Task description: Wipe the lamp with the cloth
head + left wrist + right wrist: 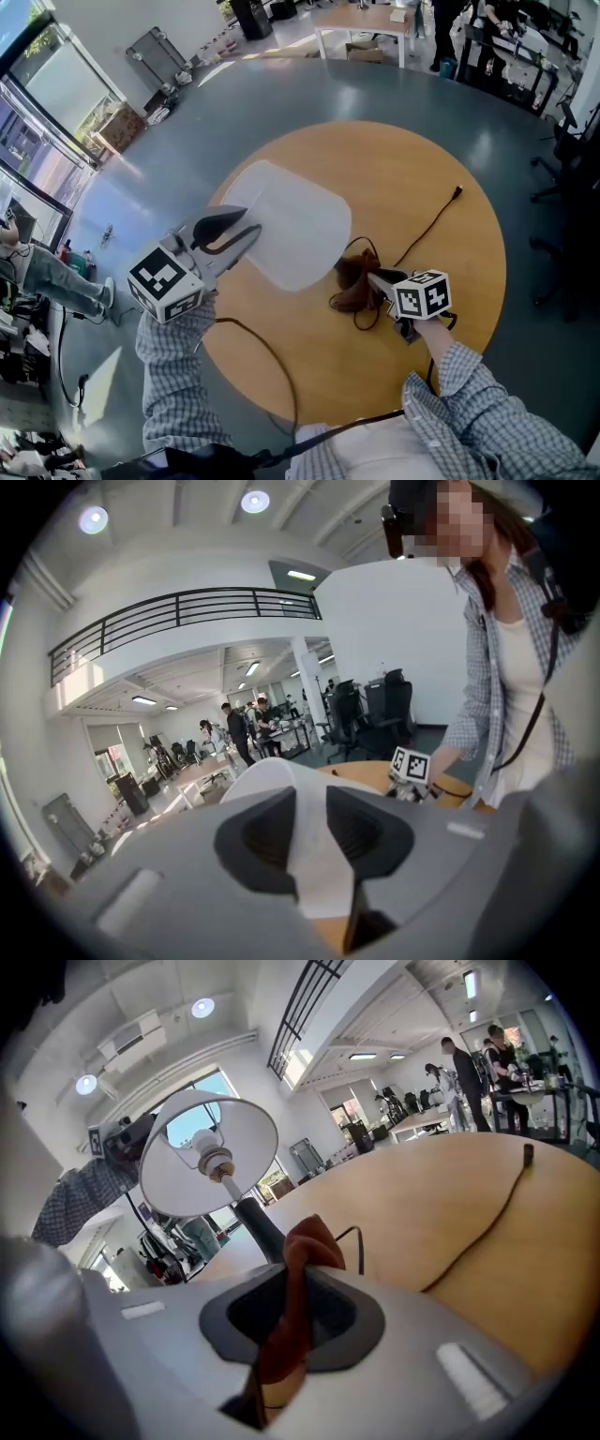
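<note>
Two grippers engaged: left gripper [251, 226] spread astride the shade [291, 230] rim, right gripper [371, 277] pinching the brown cloth [354, 272]. On the table [422, 178], lamp [251, 1224] at ten o'clock from the cloth (right hand nearer, just beside it); probably a short lift up-left next.

You have bare counter [403, 159] open beyond and right of the lampshade [291, 225], which overhangs the left-centre, while the black cord [431, 225] trails across the right side by your cloth [354, 278].

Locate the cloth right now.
Head view, centre-right: the brown cloth is pinched in the right gripper, just right of the white lampshade.
</note>
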Available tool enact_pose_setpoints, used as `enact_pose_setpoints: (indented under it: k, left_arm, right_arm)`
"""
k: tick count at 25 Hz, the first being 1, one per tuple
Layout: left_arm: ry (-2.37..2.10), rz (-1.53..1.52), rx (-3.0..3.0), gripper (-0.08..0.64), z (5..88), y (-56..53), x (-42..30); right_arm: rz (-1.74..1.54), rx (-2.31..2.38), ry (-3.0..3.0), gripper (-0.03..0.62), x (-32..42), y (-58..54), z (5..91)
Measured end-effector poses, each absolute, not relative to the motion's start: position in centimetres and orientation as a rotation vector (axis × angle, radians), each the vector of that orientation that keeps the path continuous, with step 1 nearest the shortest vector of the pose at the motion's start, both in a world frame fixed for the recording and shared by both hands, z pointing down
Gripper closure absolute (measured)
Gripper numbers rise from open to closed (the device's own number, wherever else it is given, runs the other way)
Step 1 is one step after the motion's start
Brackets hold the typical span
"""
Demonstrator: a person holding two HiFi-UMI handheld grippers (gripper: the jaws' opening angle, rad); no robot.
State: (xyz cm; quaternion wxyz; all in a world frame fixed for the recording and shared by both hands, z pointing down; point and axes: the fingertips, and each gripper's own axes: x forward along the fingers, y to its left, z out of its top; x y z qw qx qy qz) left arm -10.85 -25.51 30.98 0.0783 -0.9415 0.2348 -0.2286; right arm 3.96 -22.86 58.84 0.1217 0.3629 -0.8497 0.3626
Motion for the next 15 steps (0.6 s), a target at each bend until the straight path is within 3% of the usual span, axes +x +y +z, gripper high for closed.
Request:
enact_pose_setpoints:
  k: [5, 15]
  left_arm:
    - [0.718, -0.68, -2.821, 0.457, 30.7, -26.3, -10.7]
    - [0.718, -0.681, -2.815, 0.456, 30.5, -26.7, -11.3]
  right_arm:
    - [1.054, 1.043, -2.57, 0.541, 2.7, -23.8, 56.3]
    - [0.727, 0.847, -2.854, 0.541, -6.5, -25.0, 47.6]
